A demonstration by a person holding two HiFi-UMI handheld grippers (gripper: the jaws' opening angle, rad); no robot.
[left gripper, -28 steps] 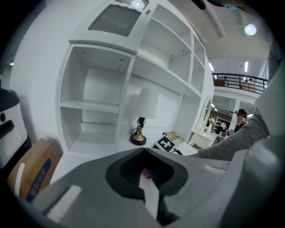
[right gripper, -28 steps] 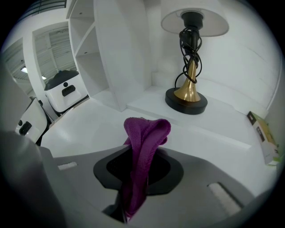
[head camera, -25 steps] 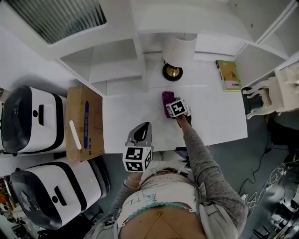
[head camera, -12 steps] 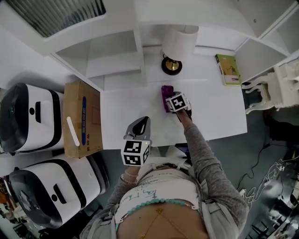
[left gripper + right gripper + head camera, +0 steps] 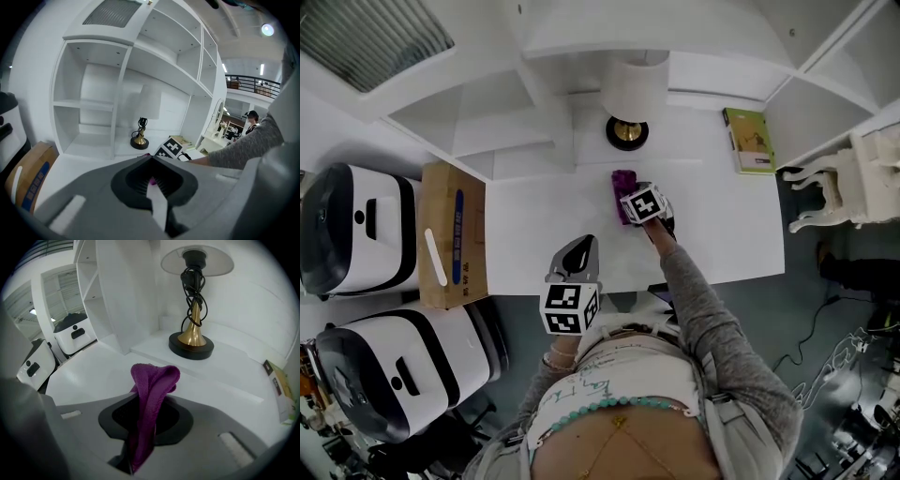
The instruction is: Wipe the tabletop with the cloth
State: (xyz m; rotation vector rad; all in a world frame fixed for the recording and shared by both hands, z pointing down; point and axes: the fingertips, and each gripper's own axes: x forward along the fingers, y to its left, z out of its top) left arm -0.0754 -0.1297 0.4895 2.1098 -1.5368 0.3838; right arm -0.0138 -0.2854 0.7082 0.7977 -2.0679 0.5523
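White shelving [image 5: 511,141] backs the tabletop [image 5: 534,239], with a cardboard box [image 5: 450,234] at its left end. A lamp [image 5: 628,98] stands at the rear of the desk and a green book [image 5: 747,141] lies well to its right. The left gripper [image 5: 151,159], jaws pressed together on nothing, hovers at the desk's near edge. The right gripper [image 5: 149,404] reaches to mid-desk, its jaws clamped on the purple cloth [image 5: 152,378], which bunches up in a fold beyond the tips, just in front of the lamp's base.
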